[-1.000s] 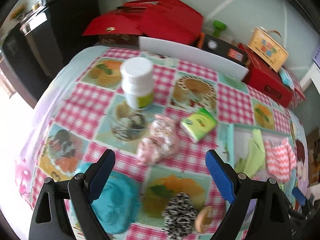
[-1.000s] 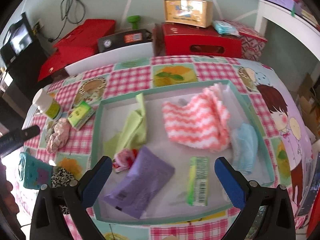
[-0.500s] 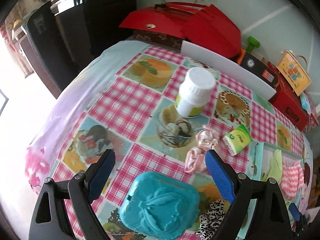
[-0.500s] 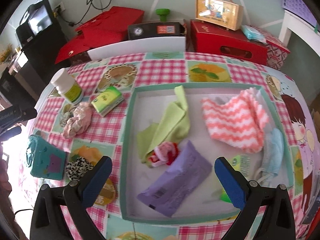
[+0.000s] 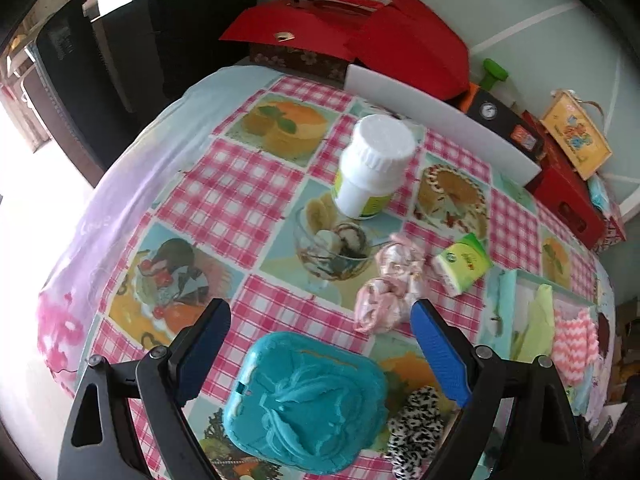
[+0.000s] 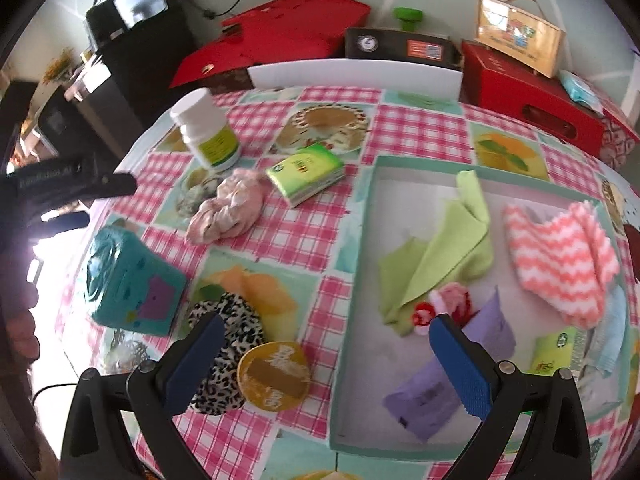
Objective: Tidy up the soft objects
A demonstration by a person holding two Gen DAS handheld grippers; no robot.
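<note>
While both the left gripper (image 5: pixel 318 344) and right gripper (image 6: pixel 326 354) hang spread and empty, the pink scrunchie (image 6: pixel 228 210) lies outside the tray (image 6: pixel 362 240), so a hasty grab could topple the neighbouring bottle (image 6: pixel 208 136).

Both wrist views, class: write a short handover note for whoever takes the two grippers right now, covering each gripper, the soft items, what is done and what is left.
Left gripper: open, empty, above the teal case.
Right gripper: open, empty, over the tray's left edge.
Done, in the tray: green cloth, pink zigzag cloth, blue cloth, red-pink scrunchie, purple pack, green tissue pack.
Left, on the tablecloth: pink scrunchie, leopard scrunchie, second tissue pack.
Hard items nearby: white bottle, gold lid.
</note>
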